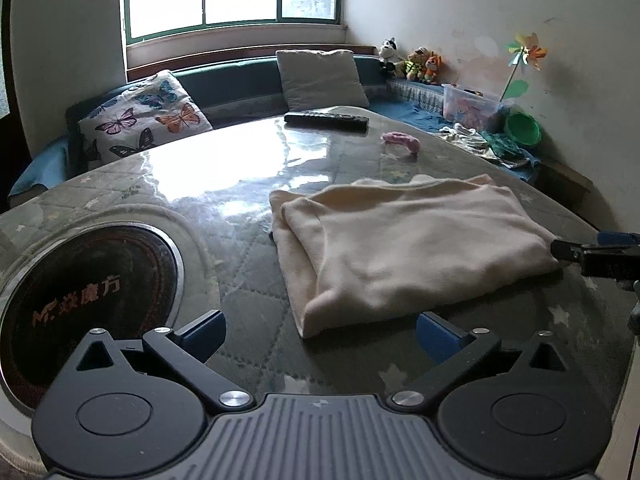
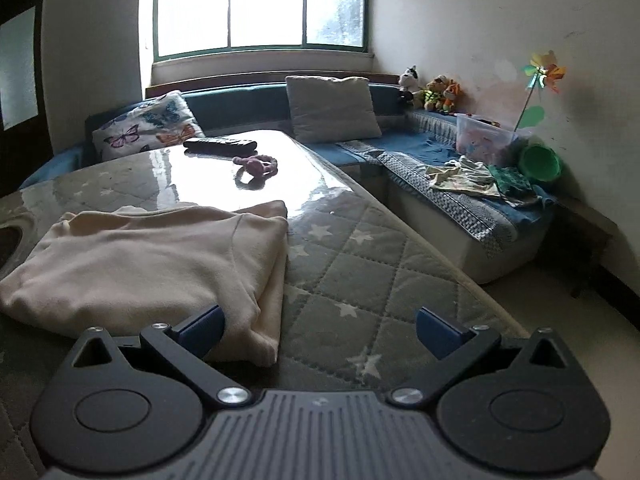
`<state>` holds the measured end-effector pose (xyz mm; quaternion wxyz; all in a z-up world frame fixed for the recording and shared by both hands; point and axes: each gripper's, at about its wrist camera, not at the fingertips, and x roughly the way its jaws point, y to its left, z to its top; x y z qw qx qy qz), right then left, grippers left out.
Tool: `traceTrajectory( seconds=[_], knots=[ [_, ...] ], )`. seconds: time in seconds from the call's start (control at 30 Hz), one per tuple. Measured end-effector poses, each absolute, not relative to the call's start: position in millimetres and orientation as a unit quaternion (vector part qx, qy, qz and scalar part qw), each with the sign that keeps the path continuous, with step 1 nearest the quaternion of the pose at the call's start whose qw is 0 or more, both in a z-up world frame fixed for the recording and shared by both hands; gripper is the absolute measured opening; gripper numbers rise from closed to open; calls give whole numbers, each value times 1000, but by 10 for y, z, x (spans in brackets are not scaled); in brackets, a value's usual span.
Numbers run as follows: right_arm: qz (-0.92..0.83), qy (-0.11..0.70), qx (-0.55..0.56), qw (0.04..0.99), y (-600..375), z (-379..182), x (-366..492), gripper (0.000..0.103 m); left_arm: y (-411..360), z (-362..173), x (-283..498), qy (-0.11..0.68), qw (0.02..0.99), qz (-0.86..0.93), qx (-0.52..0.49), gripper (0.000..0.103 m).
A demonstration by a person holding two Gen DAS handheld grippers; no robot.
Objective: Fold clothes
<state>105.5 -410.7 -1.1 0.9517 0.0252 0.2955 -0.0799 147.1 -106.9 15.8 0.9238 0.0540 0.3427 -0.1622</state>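
Left gripper (image 1: 318, 334) spread wide; right gripper (image 2: 318, 330) likewise (both empty); folded cream garment (image 1: 404, 240) on table (image 1: 208, 184).

Bright window (image 2: 260, 6), white walls (image 2: 460, 20), blue corner bench (image 2: 400, 148), butterfly cushion (image 1: 140, 120), glossy quilted table (image 2: 360, 264).

There is one folded cream cloth (image 1: 404, 240) on the surface (image 1: 224, 184). Past the cloth lie one black remote (image 1: 326, 120) and one pink ring toy (image 2: 256, 166). Behind the surface sit two pillows: one butterfly pillow (image 1: 140, 120) and one gray pillow (image 1: 320, 78). Right of the gray pillow are three stuffed animals (image 1: 412, 60), one clear box (image 1: 472, 104), one green bowl (image 1: 522, 128) and one pinwheel (image 1: 526, 54).
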Motion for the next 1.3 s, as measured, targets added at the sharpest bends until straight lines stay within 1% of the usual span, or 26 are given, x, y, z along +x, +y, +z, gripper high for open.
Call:
traceTrajectory(
  seconds=[0.6,1.3],
  knots=[
    [-63,286,1,956,-3753,65,645,103,-1000,78,1239,376,915,-137,47,103],
    [-23,278,-25,960,-3311,135,423,103,-899,97,929,373,917,-133,51,103]
  ],
)
